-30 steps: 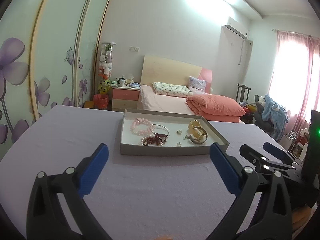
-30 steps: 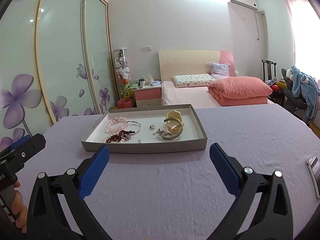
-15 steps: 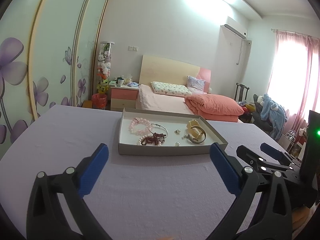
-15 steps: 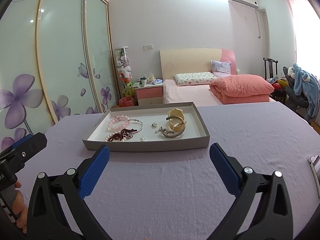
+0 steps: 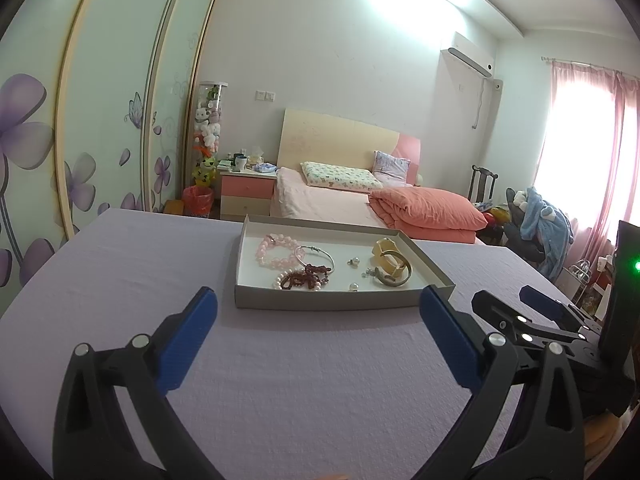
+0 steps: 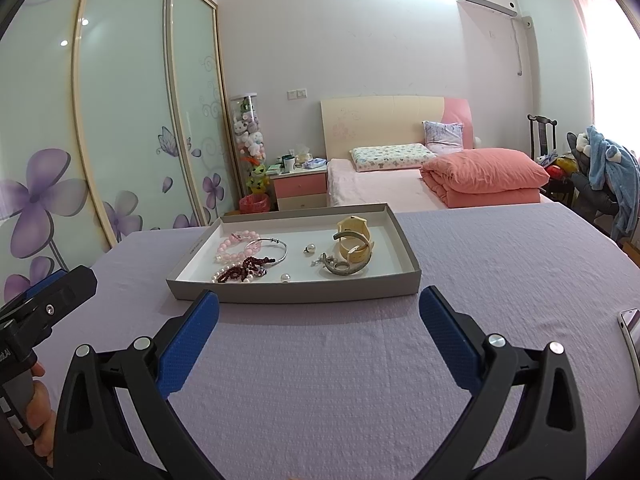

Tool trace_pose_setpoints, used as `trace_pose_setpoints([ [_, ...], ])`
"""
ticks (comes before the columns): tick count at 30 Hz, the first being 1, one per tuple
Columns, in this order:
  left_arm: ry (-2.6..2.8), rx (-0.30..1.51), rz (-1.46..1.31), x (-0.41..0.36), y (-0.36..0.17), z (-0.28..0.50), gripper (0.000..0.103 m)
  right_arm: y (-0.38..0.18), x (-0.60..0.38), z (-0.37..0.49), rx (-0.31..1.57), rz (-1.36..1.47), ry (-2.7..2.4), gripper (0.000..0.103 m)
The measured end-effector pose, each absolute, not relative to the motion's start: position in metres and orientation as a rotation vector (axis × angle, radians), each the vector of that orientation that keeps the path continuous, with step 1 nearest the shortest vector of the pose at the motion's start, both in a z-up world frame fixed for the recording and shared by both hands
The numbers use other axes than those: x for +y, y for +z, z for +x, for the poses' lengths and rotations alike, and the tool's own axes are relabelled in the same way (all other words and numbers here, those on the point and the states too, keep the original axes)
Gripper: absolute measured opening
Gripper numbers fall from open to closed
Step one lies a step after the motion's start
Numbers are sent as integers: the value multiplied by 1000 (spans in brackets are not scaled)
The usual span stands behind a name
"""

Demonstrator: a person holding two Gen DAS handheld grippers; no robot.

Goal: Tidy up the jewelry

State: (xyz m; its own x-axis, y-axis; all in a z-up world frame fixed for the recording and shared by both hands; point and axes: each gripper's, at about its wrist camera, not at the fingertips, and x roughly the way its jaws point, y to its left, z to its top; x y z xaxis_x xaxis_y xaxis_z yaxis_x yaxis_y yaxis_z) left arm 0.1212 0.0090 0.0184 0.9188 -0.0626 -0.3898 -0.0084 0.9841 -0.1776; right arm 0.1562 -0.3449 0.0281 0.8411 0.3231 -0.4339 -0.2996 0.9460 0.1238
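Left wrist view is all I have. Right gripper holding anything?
Observer: No. The right gripper is open, nothing between its fingers, short of the jewelry tray.
Operator: Anything on the table to its right?
Observer: A flat phone-like device lies at the table's right edge, mostly cut off.
Operator: What's holding the left gripper?
Observer: A hand wraps the handle below the left gripper.
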Motion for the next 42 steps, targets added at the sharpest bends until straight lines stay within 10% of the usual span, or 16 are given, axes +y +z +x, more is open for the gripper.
trace_pose_setpoints([
  [42,-24,413,-177,4,12,127,99,24,-340,154,474,55,330,99],
])
